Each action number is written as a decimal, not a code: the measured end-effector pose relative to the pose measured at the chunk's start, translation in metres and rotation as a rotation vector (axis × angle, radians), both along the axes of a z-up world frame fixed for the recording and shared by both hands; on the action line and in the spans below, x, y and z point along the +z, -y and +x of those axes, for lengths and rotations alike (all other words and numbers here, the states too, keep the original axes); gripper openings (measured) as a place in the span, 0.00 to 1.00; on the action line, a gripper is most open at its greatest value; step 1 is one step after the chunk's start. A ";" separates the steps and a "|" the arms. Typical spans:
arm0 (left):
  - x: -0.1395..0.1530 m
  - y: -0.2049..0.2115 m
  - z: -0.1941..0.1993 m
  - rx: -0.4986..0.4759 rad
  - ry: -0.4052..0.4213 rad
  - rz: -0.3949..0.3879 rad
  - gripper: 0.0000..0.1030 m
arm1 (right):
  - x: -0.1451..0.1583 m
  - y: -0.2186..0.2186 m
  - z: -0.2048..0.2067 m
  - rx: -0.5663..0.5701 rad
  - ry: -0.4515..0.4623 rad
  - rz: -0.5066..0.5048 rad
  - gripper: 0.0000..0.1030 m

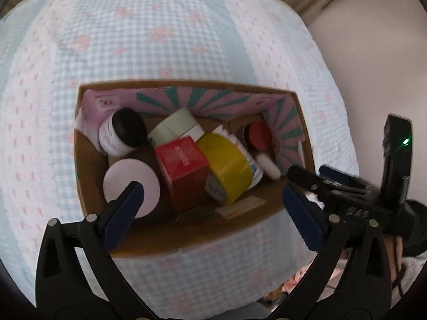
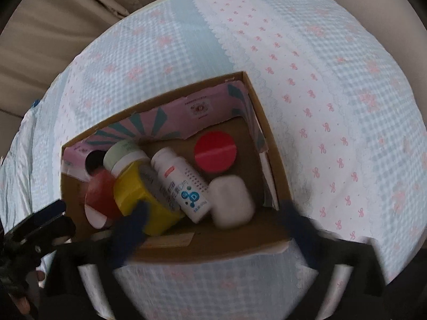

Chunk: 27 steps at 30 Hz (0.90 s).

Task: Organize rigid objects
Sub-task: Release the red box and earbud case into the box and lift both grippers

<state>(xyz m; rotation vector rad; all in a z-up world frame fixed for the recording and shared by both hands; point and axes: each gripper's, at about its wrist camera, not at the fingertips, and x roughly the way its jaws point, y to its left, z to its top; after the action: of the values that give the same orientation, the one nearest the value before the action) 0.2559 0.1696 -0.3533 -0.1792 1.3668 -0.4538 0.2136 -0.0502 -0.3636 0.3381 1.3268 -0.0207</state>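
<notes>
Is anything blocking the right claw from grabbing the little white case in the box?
Nothing visible does. The right claw hangs open above the open-topped cardboard box, and the white case lies uncovered on the box floor. The white bottle lies right beside the case, so that side looks tight.

The right gripper [image 2: 213,224] is smeared by motion blur, its fingers' outlines soft; the red box [image 2: 100,192] sits half hidden behind the yellow tub [image 2: 133,189], its label unreadable
</notes>
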 end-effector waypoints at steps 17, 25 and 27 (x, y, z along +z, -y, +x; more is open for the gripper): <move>0.021 -0.003 -0.021 0.084 0.044 0.123 1.00 | 0.016 0.012 -0.012 0.058 0.046 0.029 1.00; 0.073 0.011 -0.051 0.146 0.123 0.154 1.00 | 0.066 0.028 -0.027 0.113 0.081 0.029 1.00; 0.099 0.014 -0.063 0.167 0.167 0.176 1.00 | 0.087 0.032 -0.033 0.128 0.100 0.019 1.00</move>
<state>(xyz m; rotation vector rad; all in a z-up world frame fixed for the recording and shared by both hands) 0.1927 0.1557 -0.2539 -0.1070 1.2101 -0.2022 0.1805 -0.0825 -0.2770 0.2657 1.2475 0.1150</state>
